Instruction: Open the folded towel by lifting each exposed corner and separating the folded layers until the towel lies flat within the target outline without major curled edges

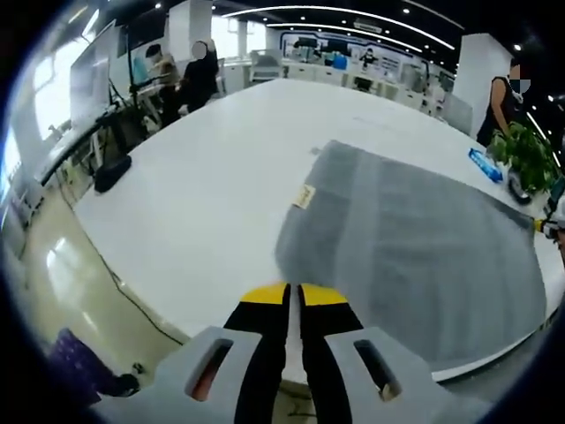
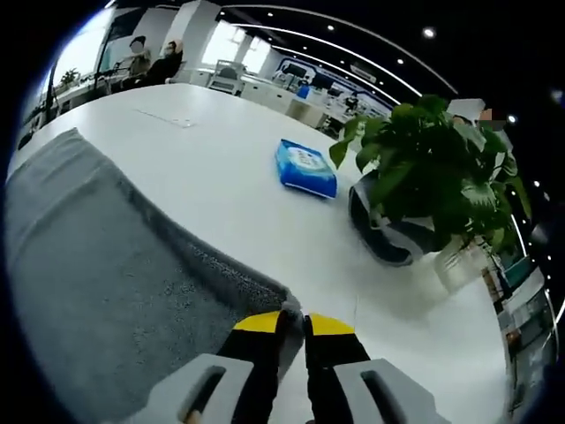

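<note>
A grey towel (image 1: 415,247) lies spread on the white table (image 1: 203,194), with a small beige label (image 1: 305,196) at its left edge. My left gripper (image 1: 293,296) sits at the towel's near corner, jaws shut with the cloth running in under the yellow tips. In the right gripper view the towel (image 2: 97,283) covers the left half, and my right gripper (image 2: 293,320) is shut on its corner. That same gripper (image 1: 540,226) appears at the towel's far right corner in the left gripper view.
A blue wipes packet (image 2: 305,168) lies beyond the towel, beside a potted plant (image 2: 424,177) in a dark pot (image 2: 388,234). A black object (image 1: 112,172) rests at the table's left edge. People stand at the far end (image 1: 199,75) and at the right (image 1: 499,106).
</note>
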Action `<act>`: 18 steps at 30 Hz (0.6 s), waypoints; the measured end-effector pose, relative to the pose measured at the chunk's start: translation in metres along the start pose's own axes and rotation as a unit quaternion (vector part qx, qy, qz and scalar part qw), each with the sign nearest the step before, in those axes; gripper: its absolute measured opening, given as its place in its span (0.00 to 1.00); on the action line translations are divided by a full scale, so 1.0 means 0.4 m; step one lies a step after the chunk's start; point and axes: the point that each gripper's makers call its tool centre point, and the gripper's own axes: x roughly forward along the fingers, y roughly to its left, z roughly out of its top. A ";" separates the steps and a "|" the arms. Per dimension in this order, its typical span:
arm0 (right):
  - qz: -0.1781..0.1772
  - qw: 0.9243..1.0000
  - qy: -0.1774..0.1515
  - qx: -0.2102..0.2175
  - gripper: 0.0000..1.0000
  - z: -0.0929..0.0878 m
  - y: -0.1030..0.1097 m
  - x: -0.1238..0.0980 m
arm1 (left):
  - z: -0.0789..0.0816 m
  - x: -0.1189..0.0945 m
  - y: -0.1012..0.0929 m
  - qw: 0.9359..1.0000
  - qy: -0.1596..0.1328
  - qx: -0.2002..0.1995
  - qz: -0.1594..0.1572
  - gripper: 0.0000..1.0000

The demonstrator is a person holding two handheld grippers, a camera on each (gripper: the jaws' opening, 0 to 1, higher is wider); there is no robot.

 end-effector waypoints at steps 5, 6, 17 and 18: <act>0.006 1.000 0.000 0.029 0.07 -0.007 -0.001 -0.010 | -0.006 0.022 0.010 1.000 0.008 -0.010 -0.008 0.04; 0.005 1.000 0.001 0.027 0.07 -0.008 0.000 -0.014 | -0.009 0.027 0.013 1.000 0.012 -0.009 -0.007 0.04; 0.006 1.000 0.011 0.017 0.06 -0.029 0.019 -0.058 | -0.017 0.069 -0.030 0.997 0.050 -0.043 -0.033 0.03; 0.005 1.000 0.009 0.024 0.06 -0.026 0.018 -0.067 | -0.016 0.072 -0.037 0.997 0.050 -0.045 -0.037 0.03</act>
